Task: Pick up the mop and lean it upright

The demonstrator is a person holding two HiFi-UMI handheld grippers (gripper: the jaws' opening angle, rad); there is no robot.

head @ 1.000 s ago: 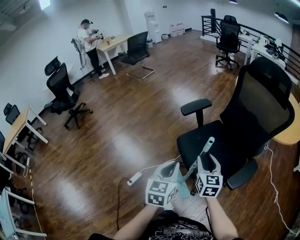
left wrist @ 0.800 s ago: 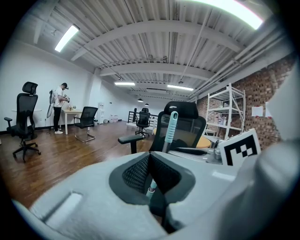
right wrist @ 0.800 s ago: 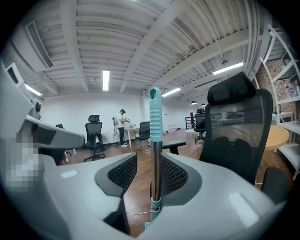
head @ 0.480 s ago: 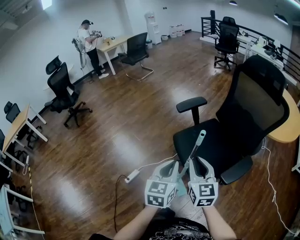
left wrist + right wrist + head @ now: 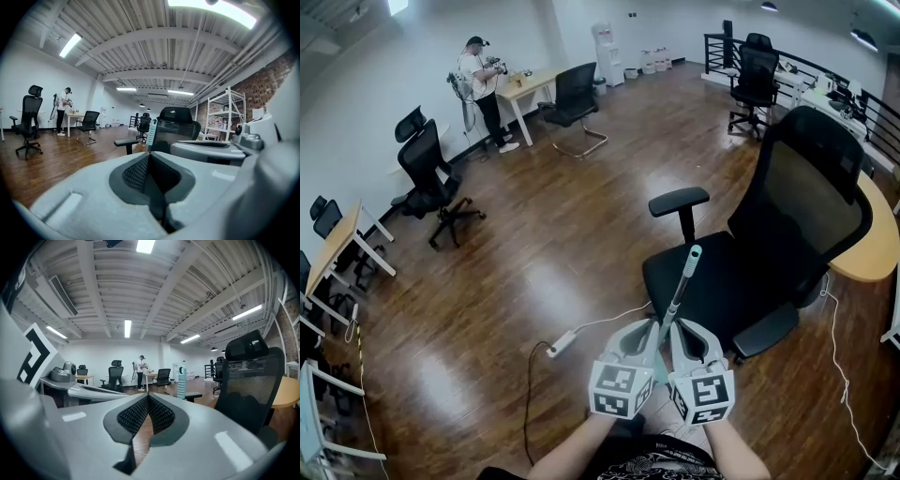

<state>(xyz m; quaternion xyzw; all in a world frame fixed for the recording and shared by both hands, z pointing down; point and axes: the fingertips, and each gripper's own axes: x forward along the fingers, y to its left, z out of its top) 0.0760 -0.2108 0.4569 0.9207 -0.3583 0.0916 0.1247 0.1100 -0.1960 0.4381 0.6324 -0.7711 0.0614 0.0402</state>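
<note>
The mop shows only as its handle (image 5: pixel 680 291), a thin grey shaft with a pale teal ribbed grip at the tip, slanting up over the black chair's seat. My left gripper (image 5: pixel 649 330) is shut on its lower part. In the left gripper view the grip (image 5: pixel 151 132) stands straight ahead of the closed left gripper (image 5: pixel 151 161). My right gripper (image 5: pixel 677 330) sits tight against the left one, shut. In the right gripper view the right gripper (image 5: pixel 147 401) has its pads together with nothing between them, and the grip (image 5: pixel 181 382) stands off to the right. The mop head is hidden.
A black office chair (image 5: pixel 769 244) stands right behind the handle, its armrest (image 5: pixel 679 201) near the tip. A white power strip (image 5: pixel 561 349) and cord lie on the wood floor to the left. A rounded wooden desk (image 5: pixel 877 253) is at right. A person (image 5: pixel 483 80) stands at a far desk.
The right gripper's jaws have gone from wide open to shut and it has moved in against the left gripper. The handle's tip has swung left and further away.
</note>
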